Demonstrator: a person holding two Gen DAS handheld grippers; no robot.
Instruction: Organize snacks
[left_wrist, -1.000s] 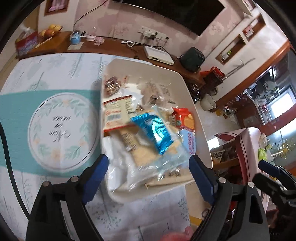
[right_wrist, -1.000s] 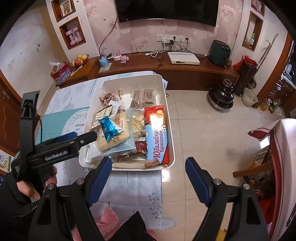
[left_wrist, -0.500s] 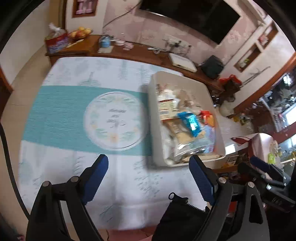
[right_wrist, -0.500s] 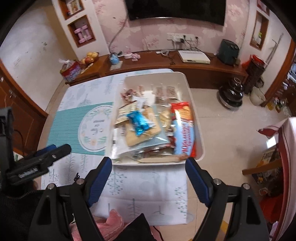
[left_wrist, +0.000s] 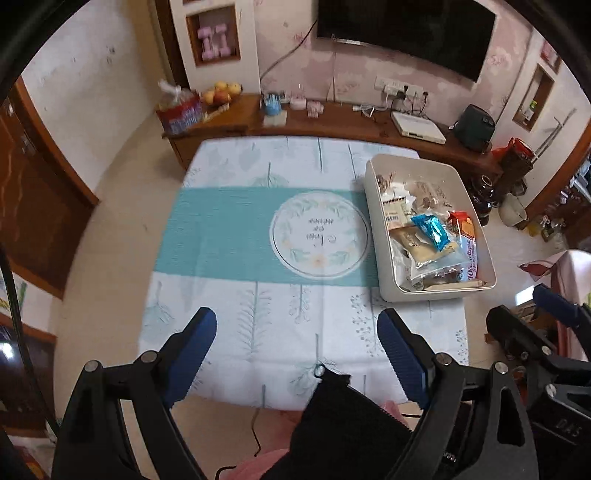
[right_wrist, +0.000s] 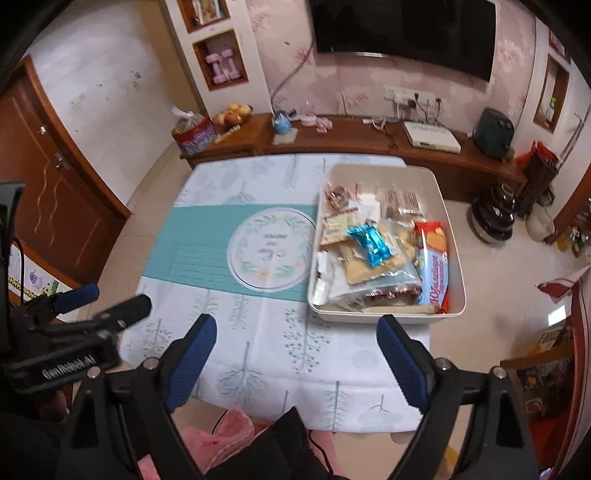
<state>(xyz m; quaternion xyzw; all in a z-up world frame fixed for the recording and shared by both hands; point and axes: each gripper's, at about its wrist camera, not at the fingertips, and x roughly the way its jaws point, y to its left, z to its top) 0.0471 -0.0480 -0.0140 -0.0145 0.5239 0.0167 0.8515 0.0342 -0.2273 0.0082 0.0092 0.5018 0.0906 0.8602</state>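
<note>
Left tongs (left_wrist: 297, 350) released, right tongs (right_wrist: 295, 350) opening — both empty; snacks (right_wrist: 373, 247) fill the bin (right_wrist: 456, 266).

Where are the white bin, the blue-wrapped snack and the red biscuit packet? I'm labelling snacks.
white bin (right_wrist: 387, 318): right wrist view, on its near outer wall.
blue-wrapped snack (right_wrist: 369, 244): right wrist view, middle of the shiny wrapper.
red biscuit packet (right_wrist: 431, 236): right wrist view, on its red upper end.
</note>
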